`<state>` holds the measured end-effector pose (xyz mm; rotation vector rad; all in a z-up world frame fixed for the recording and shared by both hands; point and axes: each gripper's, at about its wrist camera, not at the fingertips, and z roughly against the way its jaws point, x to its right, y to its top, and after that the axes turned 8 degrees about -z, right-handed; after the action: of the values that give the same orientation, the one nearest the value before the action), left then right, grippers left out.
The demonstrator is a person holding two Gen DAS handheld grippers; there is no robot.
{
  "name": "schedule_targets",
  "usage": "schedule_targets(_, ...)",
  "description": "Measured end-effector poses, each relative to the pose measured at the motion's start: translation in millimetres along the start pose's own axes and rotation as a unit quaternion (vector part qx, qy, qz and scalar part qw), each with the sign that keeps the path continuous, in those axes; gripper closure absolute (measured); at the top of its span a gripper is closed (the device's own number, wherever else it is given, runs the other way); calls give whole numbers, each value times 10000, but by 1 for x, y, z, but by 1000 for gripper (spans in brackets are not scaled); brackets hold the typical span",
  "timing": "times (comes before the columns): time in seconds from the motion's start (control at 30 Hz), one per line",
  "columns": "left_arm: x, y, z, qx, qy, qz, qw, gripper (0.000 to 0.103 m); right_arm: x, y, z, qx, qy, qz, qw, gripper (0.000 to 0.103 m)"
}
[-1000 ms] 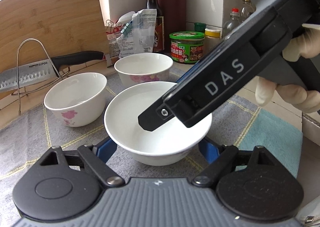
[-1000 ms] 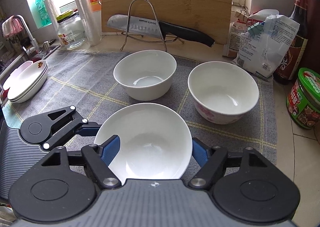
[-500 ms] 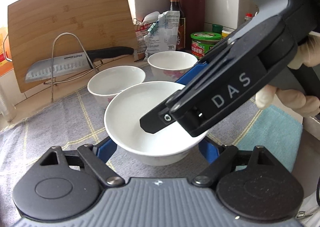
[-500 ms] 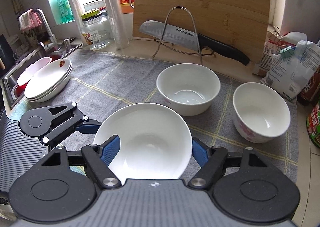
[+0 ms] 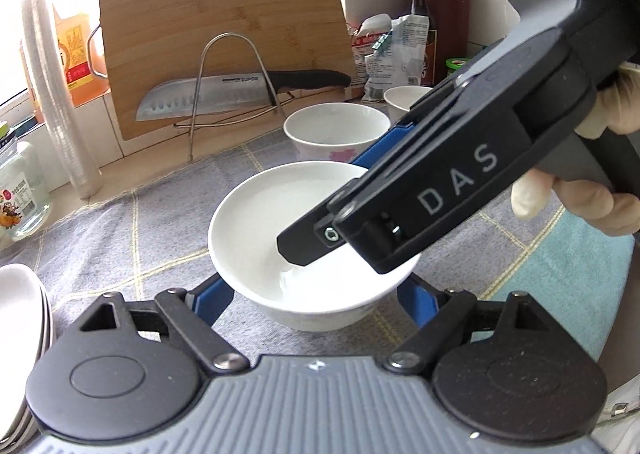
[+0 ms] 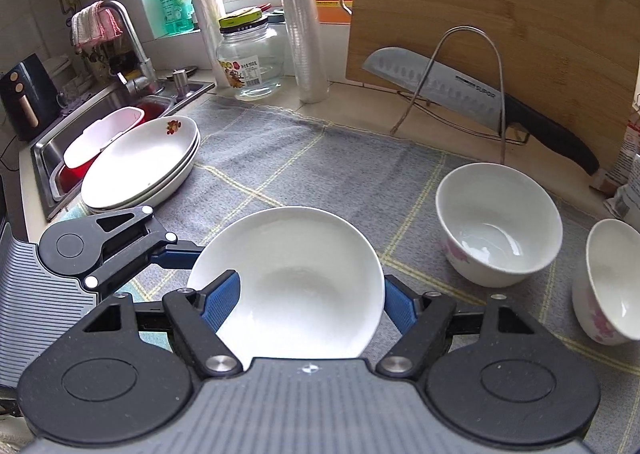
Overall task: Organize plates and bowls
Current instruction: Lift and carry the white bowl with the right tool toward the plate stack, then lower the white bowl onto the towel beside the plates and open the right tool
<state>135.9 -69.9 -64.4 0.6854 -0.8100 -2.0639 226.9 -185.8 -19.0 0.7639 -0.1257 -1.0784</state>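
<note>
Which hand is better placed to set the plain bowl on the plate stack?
Left, probably: the left gripper straddles the bowl, pads at both sides, and the plate stack lies on its side.

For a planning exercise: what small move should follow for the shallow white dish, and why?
Probably carry the shallow white dish toward the plate stack: the left gripper and right gripper both flank it, and it matches those plates, not the deep bowls.

A grey checked cloth (image 6: pixel 304 158) covers the counter. On it, a stack of plates (image 6: pixel 140 162) sits at nine o'clock (beside the sink), two flowered bowls (image 6: pixel 498 224) at three, a knife rack (image 6: pixel 464 86) at one.
</note>
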Motion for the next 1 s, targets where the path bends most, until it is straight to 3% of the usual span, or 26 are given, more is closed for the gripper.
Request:
schedule_targets(0.47, -29, -28, 7, -223, 107, 221, 9994, 15, -34, 9, -34, -212, 214, 80, 9995, 22)
schedule_targets(0.87, -34, -32, 7, -281, 50, 354, 9990, 15, -42, 11, -42, -263, 275, 65, 9993, 21)
schedule_targets(0.93, -33, -33, 7, -235, 77, 301, 9992, 14, -43, 10, -43, -257, 268, 61, 9993, 19)
schedule_targets(1.0, -30, -34, 9, -182, 162, 222, 9995, 11, -44, 9, -42, -186, 237, 110, 9995, 4)
